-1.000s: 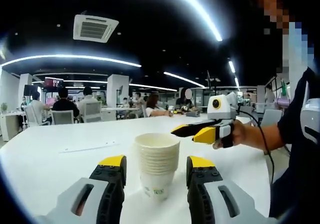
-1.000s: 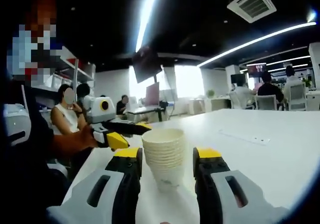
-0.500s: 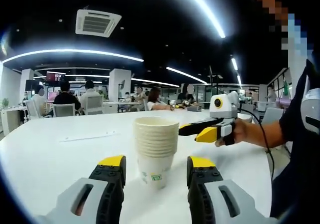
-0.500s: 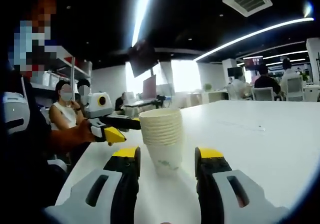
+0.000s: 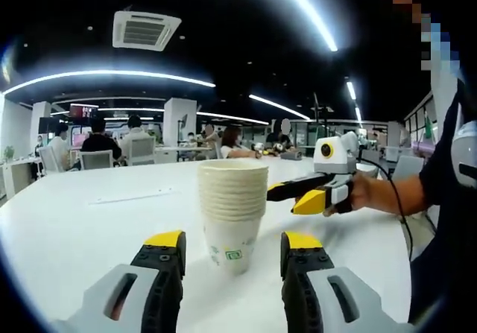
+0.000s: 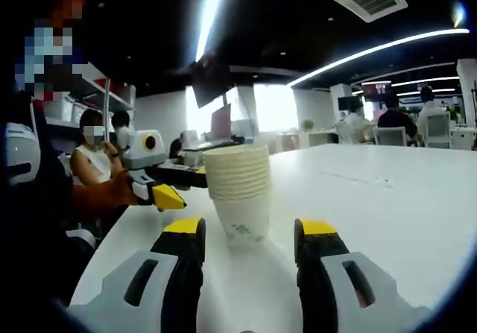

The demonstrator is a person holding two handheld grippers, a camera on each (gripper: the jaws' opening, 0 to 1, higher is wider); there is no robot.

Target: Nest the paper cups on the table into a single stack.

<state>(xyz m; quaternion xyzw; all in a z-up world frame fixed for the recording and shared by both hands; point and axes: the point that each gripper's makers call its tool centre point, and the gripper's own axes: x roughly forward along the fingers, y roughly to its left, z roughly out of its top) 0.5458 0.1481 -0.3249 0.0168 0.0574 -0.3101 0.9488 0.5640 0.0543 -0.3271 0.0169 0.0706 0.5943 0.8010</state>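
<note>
Nested paper cups (image 5: pixel 232 212) stand on the white tabletop (image 5: pixel 67 232) just beyond both grippers' released, empty jaws.

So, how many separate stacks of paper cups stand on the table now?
1: a single stack of cups stands upright on the white table, ahead of both open claws. No loose cups show.

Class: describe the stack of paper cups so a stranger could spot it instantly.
Start at the big white table. Near its edge, between the two hand-held grippers, stands the stack of paper cups, upright. It is cream, with many nested rims banded near the top and a small green mark low on the bottom cup.
</note>
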